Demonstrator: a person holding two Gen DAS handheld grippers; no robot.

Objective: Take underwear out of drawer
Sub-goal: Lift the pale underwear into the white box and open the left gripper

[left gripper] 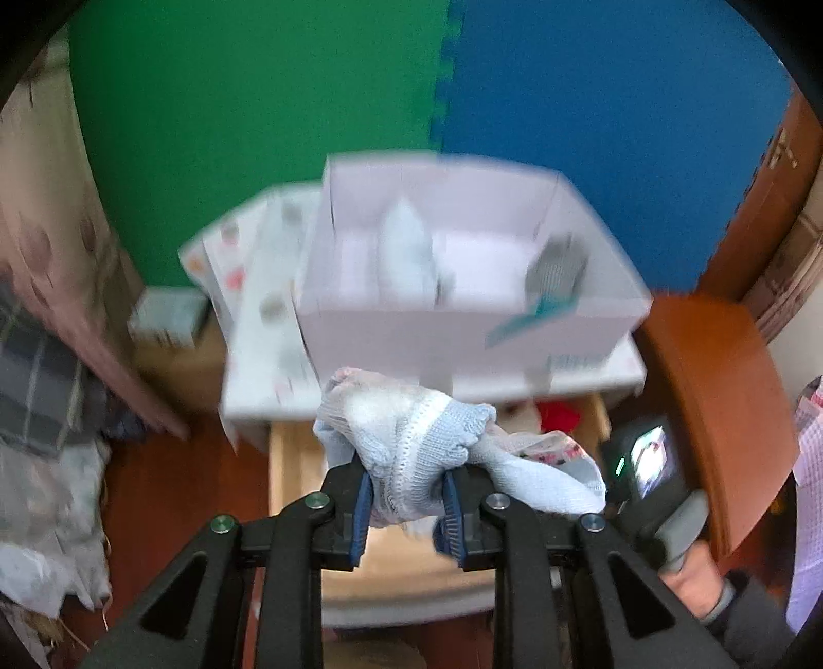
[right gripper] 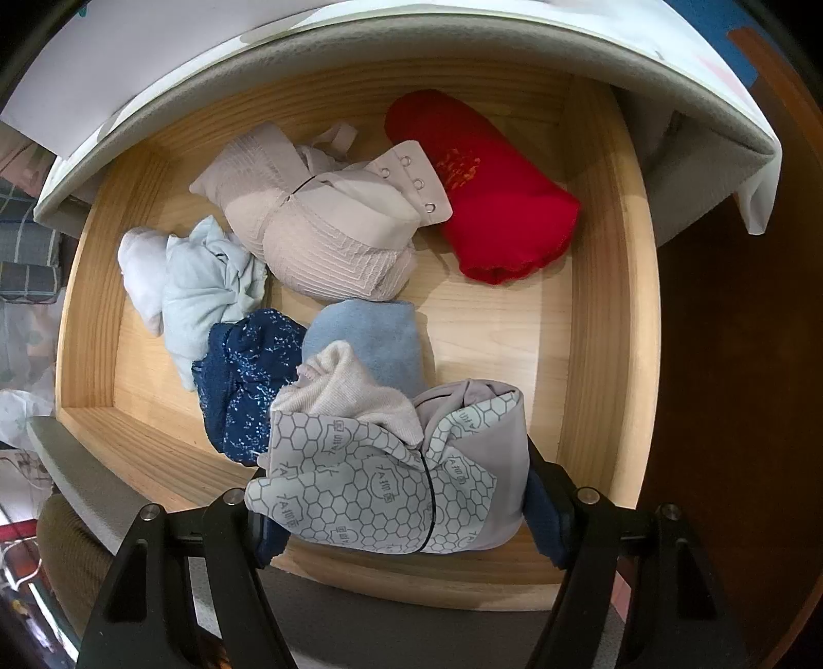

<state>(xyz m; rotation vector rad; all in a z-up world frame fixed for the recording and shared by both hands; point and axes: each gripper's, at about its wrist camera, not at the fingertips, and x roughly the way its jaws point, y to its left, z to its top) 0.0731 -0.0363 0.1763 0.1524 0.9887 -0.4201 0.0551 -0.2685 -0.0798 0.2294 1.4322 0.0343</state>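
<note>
Clamped tight in my left gripper (left gripper: 404, 507) is a bundle of pale blue underwear (left gripper: 411, 453), held up above the open wooden drawer (right gripper: 607, 319); a lighter cloth with a pink print trails off its right side. My right gripper (right gripper: 406, 520) sits low at the drawer's front edge with its jaws about half spread around a grey garment printed with hexagons (right gripper: 370, 489) — the blue pads press on it from both sides, so I read that as a grip.

Much of the left wrist view is smeared by motion blur. I can make out a white open box (left gripper: 463, 309) on the cabinet top, with pale shapes inside that I cannot identify, and green and blue mats on the wall behind. Only a sliver of the drawer shows there, the rest hidden behind the bundle and the gripper's own arms. At lower right, a person's hand (left gripper: 694, 581) holds the other gripper's handle, partly cut off.

Below the right gripper the drawer is sharp: a red folded piece (right gripper: 488, 190) at the back right, a beige bra (right gripper: 329, 226) beside it, a light blue crumpled piece (right gripper: 200, 288) on the left, a navy patterned one (right gripper: 247, 375) and a folded blue one (right gripper: 370, 339) nearer the front. A cream knit piece (right gripper: 350, 391) lies partly over the hexagon garment. The cabinet's white top edge (right gripper: 463, 46) overhangs the drawer's back.
</note>
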